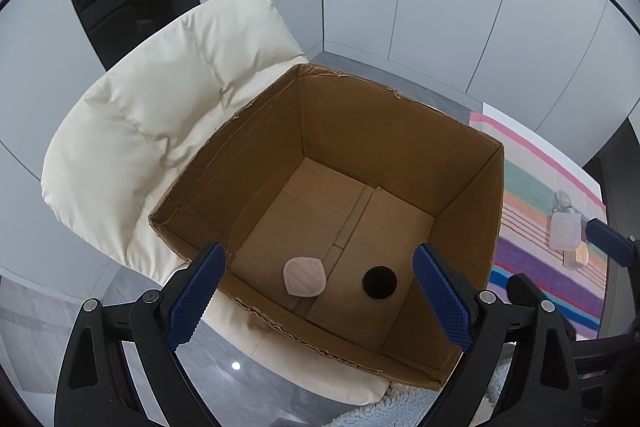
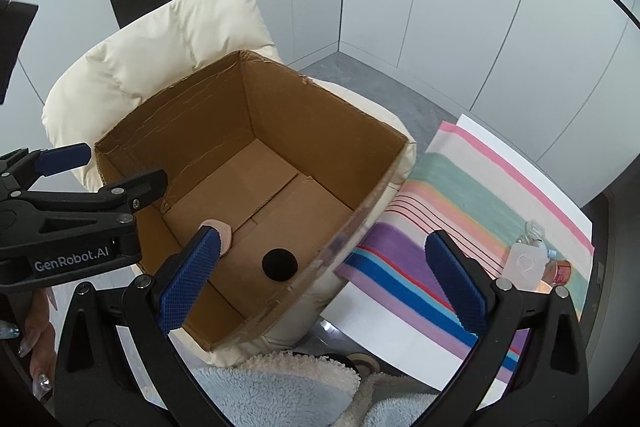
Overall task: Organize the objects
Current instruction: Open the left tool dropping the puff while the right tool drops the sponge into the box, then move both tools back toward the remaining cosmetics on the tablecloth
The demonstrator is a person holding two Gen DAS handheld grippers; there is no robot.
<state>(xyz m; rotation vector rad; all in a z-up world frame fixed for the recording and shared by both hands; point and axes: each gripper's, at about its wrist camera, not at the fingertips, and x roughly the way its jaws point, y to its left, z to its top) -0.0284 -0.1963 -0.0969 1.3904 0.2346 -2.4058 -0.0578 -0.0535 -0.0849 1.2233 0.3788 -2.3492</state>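
The left claw [image 1: 320, 297] hangs over the near edge of an open cardboard box [image 1: 400, 131], its blue-padded fingers [image 1: 196, 301] spread wide apart with nothing between them. Straight ahead of it, on the box floor, lie a pale pink pad [image 1: 304, 275] and, just to the right of that, a round black disc [image 1: 379, 282]; the two lie near each other but do not touch. The box sits on a cream cushioned chair [image 1: 160, 115], which spreads out to the left of and beyond the claw.

The right claw [image 2: 326, 281] is held above the right-hand wall of the box [image 2: 320, 131], and its fingers [image 2: 188, 285] also stand wide apart and empty. Its left finger overlaps the pink pad [image 2: 225, 233] in view, and the black disc [image 2: 279, 264] lies between the fingers, toward the left one. To the right of this claw a striped cloth [image 2: 440, 187] covers the tabletop [image 2: 496, 131]. At the far right, beyond the right finger, a frosted white bottle [image 2: 526, 265] lies on the cloth among other small items too blurred to name. The left claw [image 2: 116, 167] appears at the left of this view, reaching in over the box's left wall.
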